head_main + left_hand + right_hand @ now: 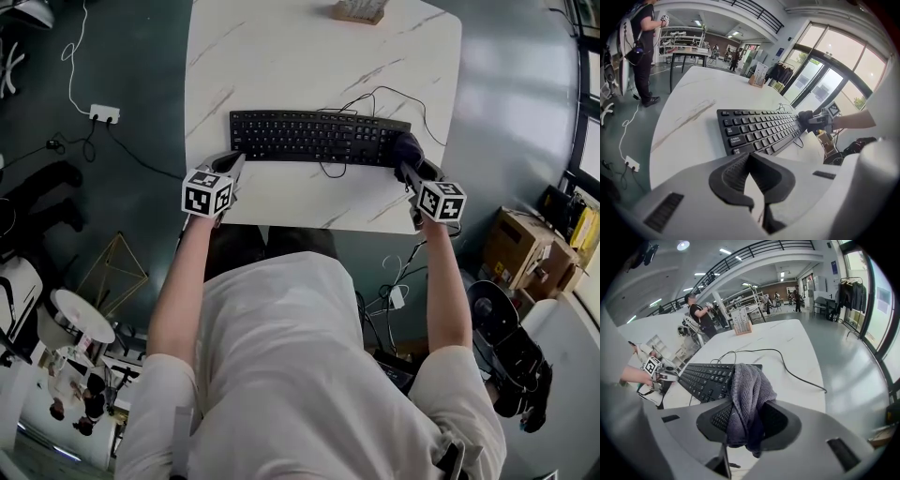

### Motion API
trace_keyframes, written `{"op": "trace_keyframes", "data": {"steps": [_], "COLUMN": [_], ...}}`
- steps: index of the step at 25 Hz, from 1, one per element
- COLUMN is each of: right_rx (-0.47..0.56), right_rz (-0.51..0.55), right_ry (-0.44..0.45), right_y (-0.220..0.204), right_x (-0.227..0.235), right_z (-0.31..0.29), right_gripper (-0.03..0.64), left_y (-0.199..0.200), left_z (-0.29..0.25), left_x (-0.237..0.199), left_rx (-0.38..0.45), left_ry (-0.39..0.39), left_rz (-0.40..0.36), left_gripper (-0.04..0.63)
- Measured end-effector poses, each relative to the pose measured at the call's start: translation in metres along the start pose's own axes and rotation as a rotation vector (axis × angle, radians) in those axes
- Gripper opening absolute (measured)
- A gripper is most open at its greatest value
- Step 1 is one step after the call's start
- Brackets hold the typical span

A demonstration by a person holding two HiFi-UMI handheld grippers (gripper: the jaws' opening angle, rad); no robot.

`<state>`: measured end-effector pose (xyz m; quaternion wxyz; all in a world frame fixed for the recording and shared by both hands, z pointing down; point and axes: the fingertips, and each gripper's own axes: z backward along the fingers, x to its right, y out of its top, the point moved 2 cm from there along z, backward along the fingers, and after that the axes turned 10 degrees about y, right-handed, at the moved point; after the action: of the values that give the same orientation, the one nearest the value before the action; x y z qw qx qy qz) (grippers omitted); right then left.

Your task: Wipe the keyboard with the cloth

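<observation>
A black keyboard (319,137) lies across the near half of the white marble table (281,56). My right gripper (410,161) is shut on a dark grey cloth (407,147), which rests on the keyboard's right end. In the right gripper view the cloth (747,383) is bunched between the jaws of that gripper (746,404), draped over the keys (705,378). My left gripper (231,169) sits at the keyboard's left front corner. In the left gripper view its tips (749,157) meet with nothing between them, just short of the keyboard (759,131).
The keyboard's cable (394,98) loops over the table behind the right end. A wooden holder (357,11) stands at the far edge. On the floor are a power strip (104,113) at left and cardboard boxes (520,248) at right. A person (642,51) stands far left.
</observation>
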<state>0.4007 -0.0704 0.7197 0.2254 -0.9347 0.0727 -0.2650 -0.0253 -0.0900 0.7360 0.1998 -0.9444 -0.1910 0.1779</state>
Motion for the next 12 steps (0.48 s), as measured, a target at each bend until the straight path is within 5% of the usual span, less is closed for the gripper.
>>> {"op": "trace_keyframes", "data": {"steps": [7, 12], "right_rx": [0.102, 0.056], "right_rz": [-0.051, 0.009], "right_ry": [-0.177, -0.269], "right_y": [0.028, 0.034], "right_x": [0.031, 0.024], "right_z": [0.026, -0.003], "right_gripper": [0.153, 0.153], "left_y": [0.004, 0.004], "left_z": [0.004, 0.001], "left_x": [-0.003, -0.011], "left_rx": [0.003, 0.021], "left_ry": [0.016, 0.01], "left_rz": [0.017, 0.046], "left_gripper": [0.008, 0.008]}}
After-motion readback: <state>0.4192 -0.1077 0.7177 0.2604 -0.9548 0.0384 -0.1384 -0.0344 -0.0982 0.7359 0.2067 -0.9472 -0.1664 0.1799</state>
